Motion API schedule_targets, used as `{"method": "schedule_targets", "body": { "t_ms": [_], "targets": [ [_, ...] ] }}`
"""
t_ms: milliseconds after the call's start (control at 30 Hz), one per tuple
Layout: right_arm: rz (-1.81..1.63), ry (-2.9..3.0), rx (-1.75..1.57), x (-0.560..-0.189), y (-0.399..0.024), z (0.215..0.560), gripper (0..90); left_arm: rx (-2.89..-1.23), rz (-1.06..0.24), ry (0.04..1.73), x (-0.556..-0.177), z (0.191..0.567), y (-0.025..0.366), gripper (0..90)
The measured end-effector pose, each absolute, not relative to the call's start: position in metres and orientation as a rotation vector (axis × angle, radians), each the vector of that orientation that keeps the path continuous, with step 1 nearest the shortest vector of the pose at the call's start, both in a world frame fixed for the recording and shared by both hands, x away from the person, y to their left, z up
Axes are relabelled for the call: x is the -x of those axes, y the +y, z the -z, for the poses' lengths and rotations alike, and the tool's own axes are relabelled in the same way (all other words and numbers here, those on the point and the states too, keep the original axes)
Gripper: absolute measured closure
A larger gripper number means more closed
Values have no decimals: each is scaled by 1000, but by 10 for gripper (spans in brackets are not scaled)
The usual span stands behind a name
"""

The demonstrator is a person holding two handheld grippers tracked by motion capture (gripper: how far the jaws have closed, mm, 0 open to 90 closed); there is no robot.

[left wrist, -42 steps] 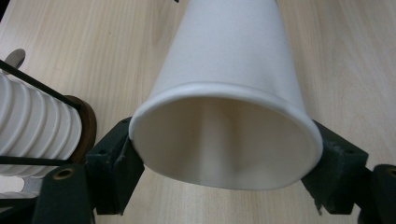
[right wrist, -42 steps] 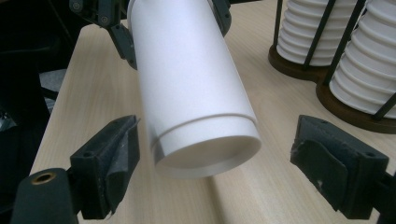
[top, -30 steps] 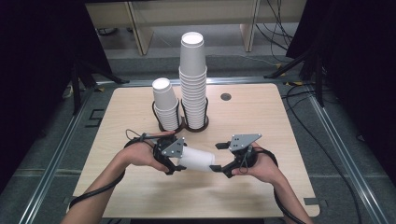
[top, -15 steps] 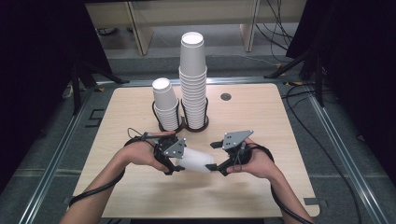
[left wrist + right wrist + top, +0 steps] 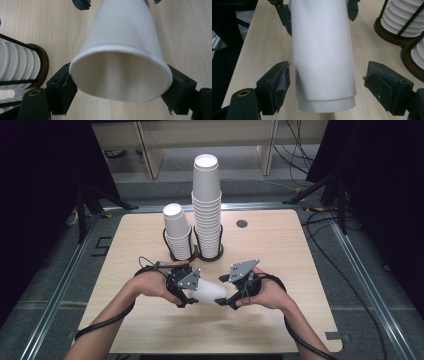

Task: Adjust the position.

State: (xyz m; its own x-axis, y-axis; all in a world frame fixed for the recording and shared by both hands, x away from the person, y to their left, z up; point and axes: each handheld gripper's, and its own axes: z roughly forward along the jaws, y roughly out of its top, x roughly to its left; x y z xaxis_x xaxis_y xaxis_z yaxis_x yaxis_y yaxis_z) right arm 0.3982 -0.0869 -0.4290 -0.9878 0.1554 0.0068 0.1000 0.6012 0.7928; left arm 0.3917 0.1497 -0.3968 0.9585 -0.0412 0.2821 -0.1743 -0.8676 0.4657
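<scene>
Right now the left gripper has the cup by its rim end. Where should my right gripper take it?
Grip the paper cup near its narrow closed base, pads on opposite side walls. It lies level, base toward the right gripper, whose open jaws already straddle it; the left gripper clamps the rim.

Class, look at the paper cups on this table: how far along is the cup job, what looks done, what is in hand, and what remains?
Done: two stacks of white paper cups, a short stack and a tall stack, stand in black wire holders. In hand: the left gripper clamps the rim end of one white paper cup lying level above the wooden table; the right gripper brackets its base, jaws apart, not touching. Left: this cup probably has to go onto a stack.
</scene>
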Motion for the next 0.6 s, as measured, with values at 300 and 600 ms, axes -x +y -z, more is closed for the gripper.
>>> {"method": "schedule_targets", "body": {
  "t_ms": [300,600],
  "targets": [
    [-1329,2788,-206,-399,-84,432,207,-2604,-359,-170,-392,398,148,224],
    [-1299,2803,-185,-400,-80,435,207,-2612,-355,-181,-391,397,146,224]
  ]
}}
